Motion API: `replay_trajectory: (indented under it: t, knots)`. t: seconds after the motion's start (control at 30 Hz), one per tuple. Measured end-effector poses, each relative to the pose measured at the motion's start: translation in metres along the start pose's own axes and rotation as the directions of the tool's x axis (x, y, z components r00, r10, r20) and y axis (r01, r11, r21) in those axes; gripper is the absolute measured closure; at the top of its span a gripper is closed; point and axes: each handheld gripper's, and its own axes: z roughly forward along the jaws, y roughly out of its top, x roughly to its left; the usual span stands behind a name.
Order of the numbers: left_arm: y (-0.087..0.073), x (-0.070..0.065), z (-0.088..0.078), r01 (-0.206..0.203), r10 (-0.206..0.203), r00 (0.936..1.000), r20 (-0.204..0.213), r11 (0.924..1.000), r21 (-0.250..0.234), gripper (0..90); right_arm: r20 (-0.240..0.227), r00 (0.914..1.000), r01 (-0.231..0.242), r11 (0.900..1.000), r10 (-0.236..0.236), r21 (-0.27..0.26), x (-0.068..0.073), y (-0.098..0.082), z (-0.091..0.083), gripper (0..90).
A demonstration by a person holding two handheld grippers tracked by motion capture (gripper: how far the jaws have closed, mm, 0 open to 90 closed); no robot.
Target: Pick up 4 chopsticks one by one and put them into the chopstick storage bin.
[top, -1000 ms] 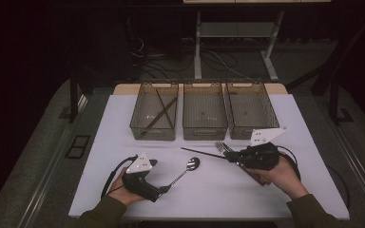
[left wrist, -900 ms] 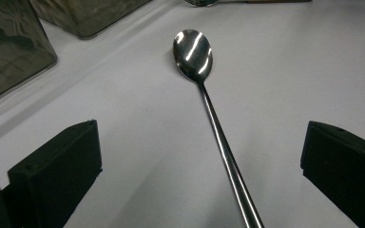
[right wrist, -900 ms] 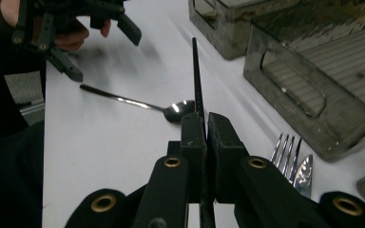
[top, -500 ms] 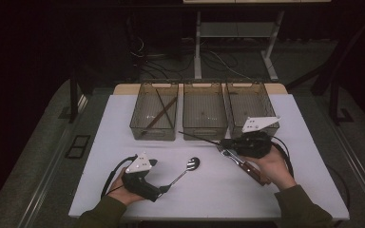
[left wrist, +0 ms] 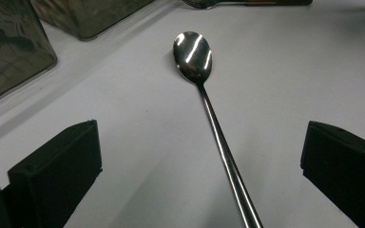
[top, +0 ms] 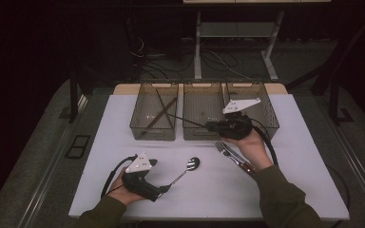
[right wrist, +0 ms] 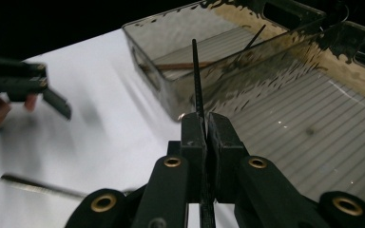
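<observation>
Nearest the person, the left gripper (top: pixel 164 188) rests low on the white table (top: pixel 304 190), its jaws standing wide apart with nothing clamped. Between them lies the handle of a spoon (left wrist: pixel 193 52), untouched by either pad; the spoon runs away from the gripper with its bowl up and shining.

Farther across the table, a fork (top: pixel 225 151) lies flat beside the right hand (top: pixel 249 145), together with a dark-handled piece of cutlery whose kind cannot be told.

Beyond that, the right gripper (right wrist: pixel 204 124) is clamped on a thin black chopstick (right wrist: pixel 197 78), jaws pressed tight against its sides. The stick juts out from the pads, and in the high view it reaches over the middle bin (top: pixel 200 130) towards the left bin (top: pixel 138 127).

At the far edge, three smoky clear bins stand side by side. The left bin holds a brown chopstick (top: pixel 161 113) and a dark one crossing it. The right bin (top: pixel 272 124) stands behind the right gripper.
</observation>
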Motion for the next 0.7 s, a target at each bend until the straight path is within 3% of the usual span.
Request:
replay_trajectory:
  t: [0.43, 0.7]
  knots:
    - [0.0, -0.001, 0.0, 0.002, -0.002, 1.0, 0.007, 1.0, -0.006, 0.0, 0.074, 0.9963, -0.042, 0.999, 0.043, -0.007, -0.014, 0.037, 0.048, 85.9]
    - [0.001, 0.0, 0.0, -0.009, 0.009, 0.9999, 0.008, 0.9999, -0.01, 0.0, 0.104, 0.9935, -0.051, 0.998, 0.047, 0.036, -0.014, 0.055, 0.084, 85.8]
